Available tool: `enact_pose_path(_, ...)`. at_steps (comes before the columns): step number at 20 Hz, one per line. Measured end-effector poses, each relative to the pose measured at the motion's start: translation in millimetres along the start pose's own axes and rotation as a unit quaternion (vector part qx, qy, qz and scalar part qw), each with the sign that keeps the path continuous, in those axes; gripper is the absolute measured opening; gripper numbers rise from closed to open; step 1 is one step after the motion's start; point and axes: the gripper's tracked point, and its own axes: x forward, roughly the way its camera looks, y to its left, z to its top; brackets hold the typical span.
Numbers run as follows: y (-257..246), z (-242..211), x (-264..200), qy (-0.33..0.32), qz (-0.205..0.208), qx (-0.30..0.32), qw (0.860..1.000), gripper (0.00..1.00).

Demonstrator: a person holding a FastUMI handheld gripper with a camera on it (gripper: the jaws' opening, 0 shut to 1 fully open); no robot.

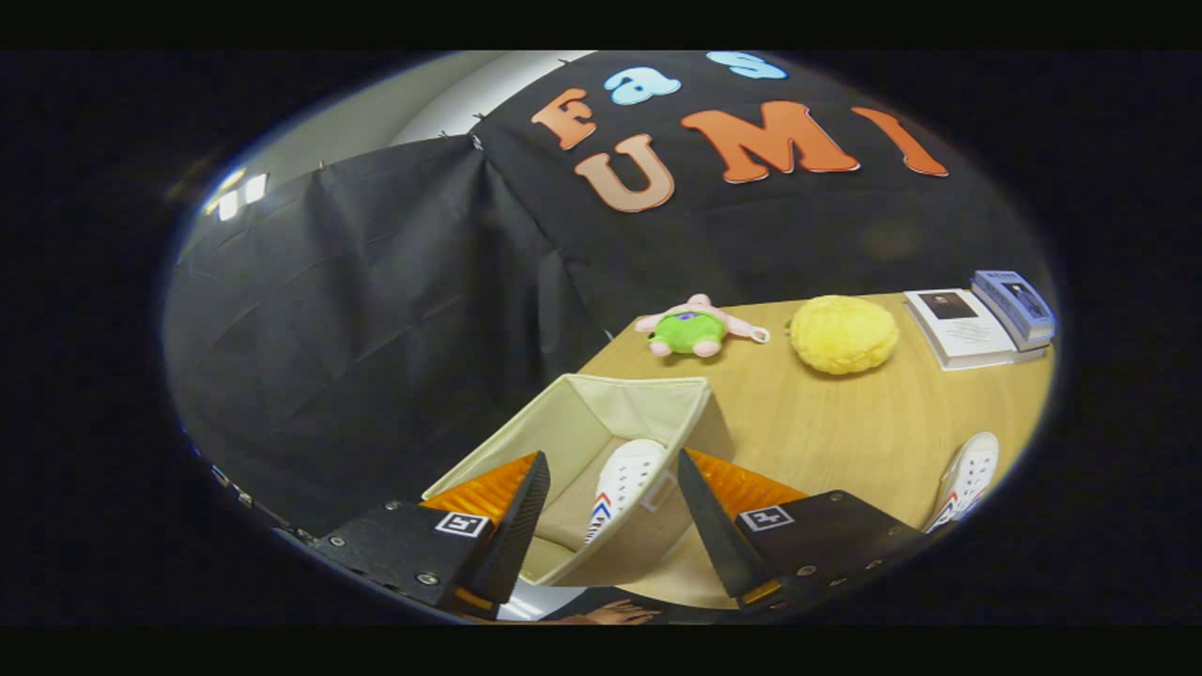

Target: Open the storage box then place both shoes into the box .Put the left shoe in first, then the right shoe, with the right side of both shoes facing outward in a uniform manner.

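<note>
In the gripper view, the gripper [608, 488] fills the lower middle of the frame with its two black, orange-backed fingers [512, 526] spread wide and clasping nothing, held above the light wooden table [845, 432]. Between and just beyond the fingers sits the open cream fabric storage box [601, 413], a soft-sided square bin at the table's near left corner, its lid off and its interior showing. Inside it, against the right wall, a white canvas shoe [624, 483] with red and blue side stripes stands tilted, its sole turned toward the right finger. A second white canvas shoe [967, 479] with the same striped marking lies on the tabletop at the lower right of the frame, well apart from the box and beyond the right finger. Farther back, in the upper middle, a small pink and green plush toy [697, 329] lies near a round yellow fuzzy ball [842, 334]. At the upper right, a white booklet [958, 327] lies just beside a blue box [1016, 306]. A hand [615, 615] shows at the very bottom centre.
</note>
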Motion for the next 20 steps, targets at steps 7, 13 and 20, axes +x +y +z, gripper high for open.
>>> enact_pose_path(7,-104,-22,-39,0.003,-0.1,0.058,0.993,0.88)
enact_pose_path(13,-188,-48,-83,0.006,-0.19,0.102,0.976,0.89)
enact_pose_path(20,-257,-83,-112,0.024,-0.263,0.125,0.956,0.89)
